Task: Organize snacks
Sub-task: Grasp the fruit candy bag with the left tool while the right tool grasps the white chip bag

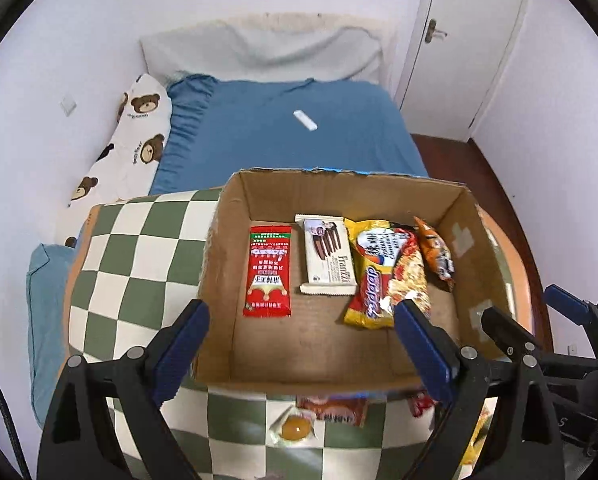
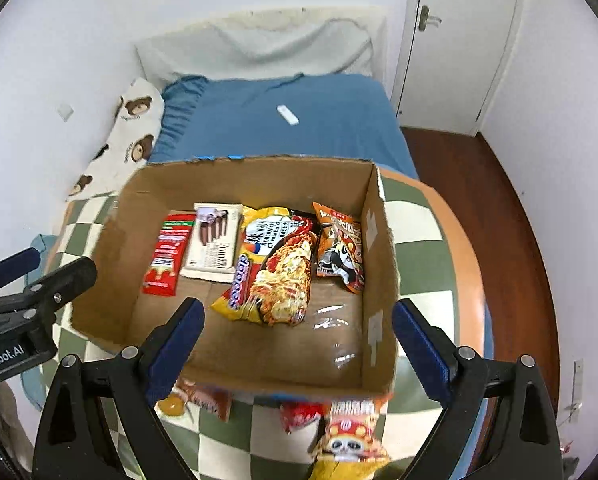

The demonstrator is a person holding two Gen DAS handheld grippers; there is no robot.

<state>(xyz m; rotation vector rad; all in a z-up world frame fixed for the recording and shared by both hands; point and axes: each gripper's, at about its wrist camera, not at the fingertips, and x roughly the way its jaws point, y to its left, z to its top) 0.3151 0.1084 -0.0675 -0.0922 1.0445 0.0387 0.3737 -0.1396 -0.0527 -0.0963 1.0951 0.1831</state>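
Open brown cardboard box (image 1: pixel 331 352) sits on a round table covered with a green-and-white checked cloth (image 1: pixel 139 264), at the foot of a bed with a blue sheet (image 1: pixel 291 136).

Inside the box, four packets lie in a row along the far side, left to right:
- flat red sachet with white print (image 1: pixel 267 272)
- white wafer packet showing brown sticks (image 1: pixel 329 258), near the red sachet but apart
- yellow-and-red noodle bag (image 1: pixel 387 276), its edge touching the wafer packet
- small orange snack bag (image 2: pixel 339 248), tight against the box's right wall and partly overlapped by the noodle bag

Near half of the box floor is bare.

Outside the box, on the cloth by its near wall: a clear wrapper with a yellow yolk-like centre (image 1: pixel 295 428), a red packet (image 2: pixel 301 416), and a red-and-yellow bag with a cartoon face (image 2: pixel 351 436).

Left gripper (image 1: pixel 303 344): blue-padded jaws spread wide, nothing between them, over the box's near edge. Right gripper (image 2: pixel 299 344): jaws likewise spread, empty, beside the left.
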